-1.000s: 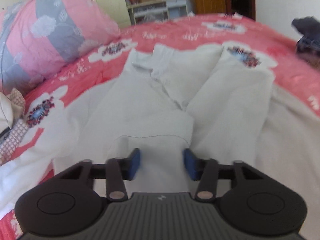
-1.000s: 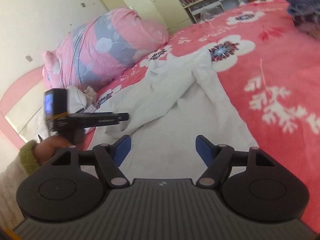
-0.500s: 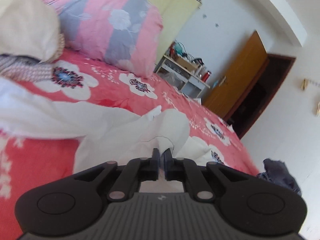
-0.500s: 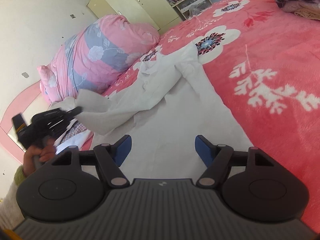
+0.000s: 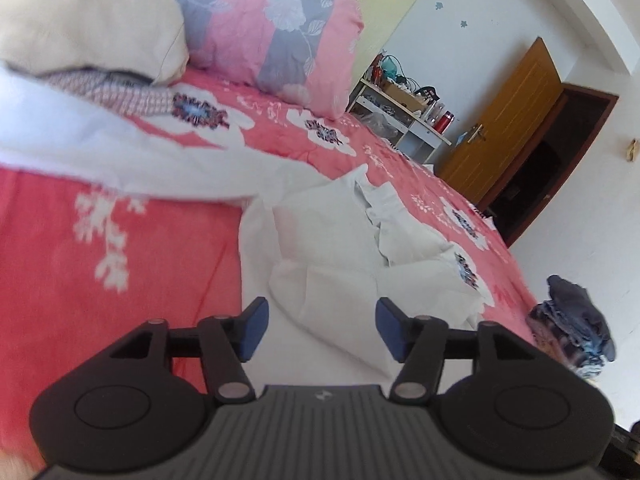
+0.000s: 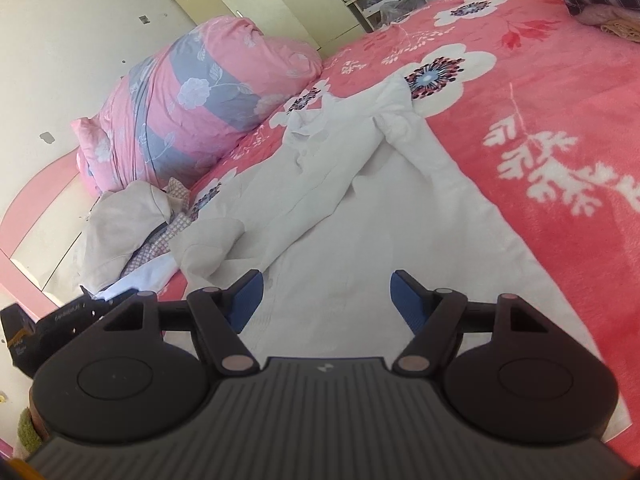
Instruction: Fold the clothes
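Note:
A white long-sleeved shirt (image 6: 360,208) lies spread on the pink flowered bedspread (image 6: 560,120), its collar at the far end. One sleeve crosses the chest; the other sleeve's end (image 6: 208,248) lies crumpled at the shirt's left edge. My left gripper (image 5: 322,328) hovers over folded white cloth (image 5: 332,248), its jaws opening with nothing pressed between the blue pads (image 5: 254,328). My right gripper (image 6: 326,302) stands open above the shirt's lower body, empty. In the right wrist view the left gripper's black body (image 6: 44,320) sits at the lower left.
A rolled pink and grey duvet (image 6: 192,92) lies at the bed's head, with a cream garment pile (image 6: 120,224) beside it. Dark folded clothes (image 5: 572,320) rest at the bed's far edge. A shelf (image 5: 400,116) and a wooden door (image 5: 508,128) stand beyond.
The left gripper shut on the sleeve end, carried it leftward, then opened and let it drop onto the bed. The right gripper stayed put and open.

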Available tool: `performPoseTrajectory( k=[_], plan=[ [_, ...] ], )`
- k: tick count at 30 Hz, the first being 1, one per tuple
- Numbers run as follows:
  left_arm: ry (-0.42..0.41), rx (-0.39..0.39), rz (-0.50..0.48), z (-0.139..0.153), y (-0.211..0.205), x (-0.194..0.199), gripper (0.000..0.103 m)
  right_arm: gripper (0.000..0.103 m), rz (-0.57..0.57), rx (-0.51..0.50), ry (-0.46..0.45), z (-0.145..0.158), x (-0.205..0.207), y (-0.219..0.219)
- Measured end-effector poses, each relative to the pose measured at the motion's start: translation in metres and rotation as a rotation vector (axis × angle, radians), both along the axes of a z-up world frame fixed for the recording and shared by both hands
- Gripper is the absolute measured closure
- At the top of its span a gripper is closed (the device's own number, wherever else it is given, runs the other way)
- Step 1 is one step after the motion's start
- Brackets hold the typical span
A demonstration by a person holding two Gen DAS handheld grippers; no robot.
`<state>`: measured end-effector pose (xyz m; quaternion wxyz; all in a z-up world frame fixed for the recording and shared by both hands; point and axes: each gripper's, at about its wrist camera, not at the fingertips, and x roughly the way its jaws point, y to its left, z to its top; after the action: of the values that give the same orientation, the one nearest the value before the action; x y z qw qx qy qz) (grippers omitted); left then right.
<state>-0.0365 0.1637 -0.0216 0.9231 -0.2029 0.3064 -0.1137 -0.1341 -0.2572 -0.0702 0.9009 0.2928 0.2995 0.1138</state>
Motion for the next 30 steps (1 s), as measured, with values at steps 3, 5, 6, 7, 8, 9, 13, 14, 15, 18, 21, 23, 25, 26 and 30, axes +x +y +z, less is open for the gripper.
performPoseTrajectory(
  k=[3, 5, 6, 7, 8, 9, 13, 14, 15, 18, 21, 23, 25, 26, 30],
  plan=[
    [0.022, 0.168, -0.073, 0.013, -0.04, 0.03, 0.022, 0.032, 0.005, 0.004, -0.003, 0.002, -0.002, 0.006],
    [0.031, 0.304, -0.099, 0.009, -0.072, 0.046, 0.019, 0.032, 0.008, 0.0, -0.002, 0.003, -0.005, 0.008],
    [0.035, 0.373, -0.11, 0.006, -0.088, 0.054, 0.018, 0.032, 0.008, 0.0, 0.002, 0.002, -0.007, 0.008],
    [0.029, 0.456, -0.113, -0.001, -0.102, 0.059, 0.019, 0.032, 0.007, 0.001, 0.008, 0.001, -0.009, 0.008],
    [0.021, 0.543, -0.113, -0.009, -0.116, 0.063, 0.019, 0.032, 0.005, 0.002, 0.015, 0.0, -0.01, 0.007],
    [0.013, 0.629, -0.113, -0.017, -0.129, 0.066, 0.03, 0.032, 0.001, 0.005, 0.022, -0.001, -0.012, 0.006],
    [0.054, 0.44, -0.066, -0.027, -0.105, 0.059, 0.101, 0.032, -0.019, 0.015, 0.03, -0.005, -0.021, -0.002],
    [0.053, 0.364, -0.034, -0.024, -0.089, 0.05, 0.101, 0.032, -0.024, 0.018, 0.032, -0.006, -0.024, -0.004],
    [0.049, 0.294, 0.002, -0.019, -0.073, 0.039, 0.101, 0.032, -0.028, 0.02, 0.036, -0.007, -0.024, -0.007],
    [-0.02, 0.15, 0.085, -0.005, -0.037, -0.003, 0.101, 0.032, -0.036, 0.03, 0.047, -0.011, -0.025, -0.014],
    [-0.018, 0.054, 0.123, -0.003, -0.011, -0.036, 0.083, 0.032, -0.04, 0.046, 0.06, -0.017, -0.021, -0.018],
    [0.005, 0.051, 0.136, -0.009, -0.003, -0.05, 0.059, 0.032, -0.043, 0.056, 0.069, -0.021, -0.018, -0.02],
    [0.027, 0.061, 0.152, -0.014, 0.003, -0.061, 0.051, 0.032, -0.043, 0.071, 0.072, -0.022, -0.016, -0.018],
    [0.035, 0.067, 0.161, -0.017, 0.006, -0.066, 0.05, 0.032, -0.043, 0.07, 0.071, -0.021, -0.015, -0.017],
    [-0.005, 0.057, 0.173, -0.014, 0.016, -0.081, 0.049, 0.032, -0.045, 0.031, 0.05, -0.013, -0.016, -0.014]
  ],
)
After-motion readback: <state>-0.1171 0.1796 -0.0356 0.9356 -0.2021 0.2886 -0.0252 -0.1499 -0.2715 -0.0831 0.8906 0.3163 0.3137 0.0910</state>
